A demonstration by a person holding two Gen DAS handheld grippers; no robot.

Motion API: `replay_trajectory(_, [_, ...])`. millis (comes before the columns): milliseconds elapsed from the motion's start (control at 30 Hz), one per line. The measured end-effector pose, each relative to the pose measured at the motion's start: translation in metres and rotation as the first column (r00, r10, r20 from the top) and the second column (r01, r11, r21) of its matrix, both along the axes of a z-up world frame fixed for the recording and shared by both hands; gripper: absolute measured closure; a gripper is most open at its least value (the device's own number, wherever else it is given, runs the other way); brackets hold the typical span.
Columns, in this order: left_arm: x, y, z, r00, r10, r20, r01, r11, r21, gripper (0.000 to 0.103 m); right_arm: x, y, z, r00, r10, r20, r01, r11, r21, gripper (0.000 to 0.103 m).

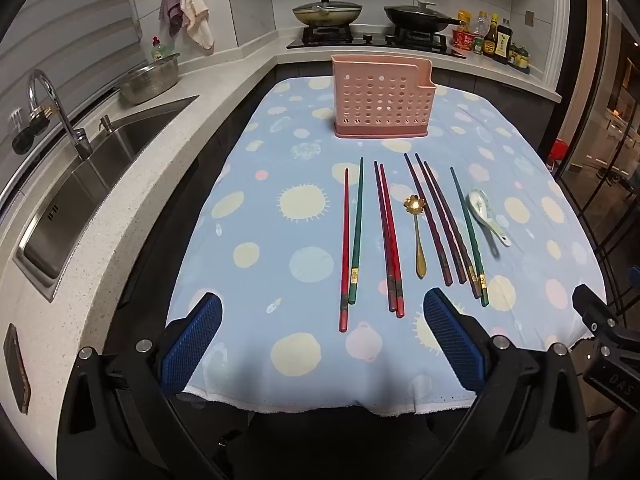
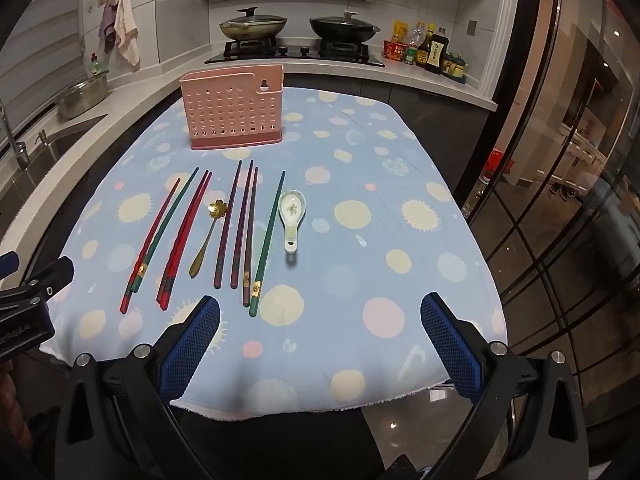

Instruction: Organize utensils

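left gripper (image 1: 322, 316) jaws apart, empty | right gripper (image 2: 320, 316) likewise | chopsticks (image 1: 390, 240) before pink holder (image 1: 382, 96)

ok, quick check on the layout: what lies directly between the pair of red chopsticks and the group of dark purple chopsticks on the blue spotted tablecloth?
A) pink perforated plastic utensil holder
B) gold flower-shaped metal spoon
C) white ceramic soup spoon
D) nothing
B: the gold flower-shaped metal spoon lies between the red chopsticks and the dark purple chopsticks; the white ceramic soup spoon is at the row's far right, and the pink perforated plastic utensil holder stands behind the row.
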State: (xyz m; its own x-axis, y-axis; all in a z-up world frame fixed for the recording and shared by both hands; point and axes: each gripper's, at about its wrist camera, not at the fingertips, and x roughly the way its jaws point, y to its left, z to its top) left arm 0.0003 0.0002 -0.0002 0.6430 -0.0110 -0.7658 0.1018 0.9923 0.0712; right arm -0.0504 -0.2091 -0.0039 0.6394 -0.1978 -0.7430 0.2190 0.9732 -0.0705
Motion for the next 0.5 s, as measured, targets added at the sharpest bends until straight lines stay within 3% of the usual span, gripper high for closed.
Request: replay_trajectory(500, [0.0005,0.0000,-0.0022,1.000,0.002,0.000,-0.002,1.000,0.005,0.007,0.0009,-0.0006,-0.0016,1.000,0.000,-0.002,0.000,1.000,0.003,0.007])
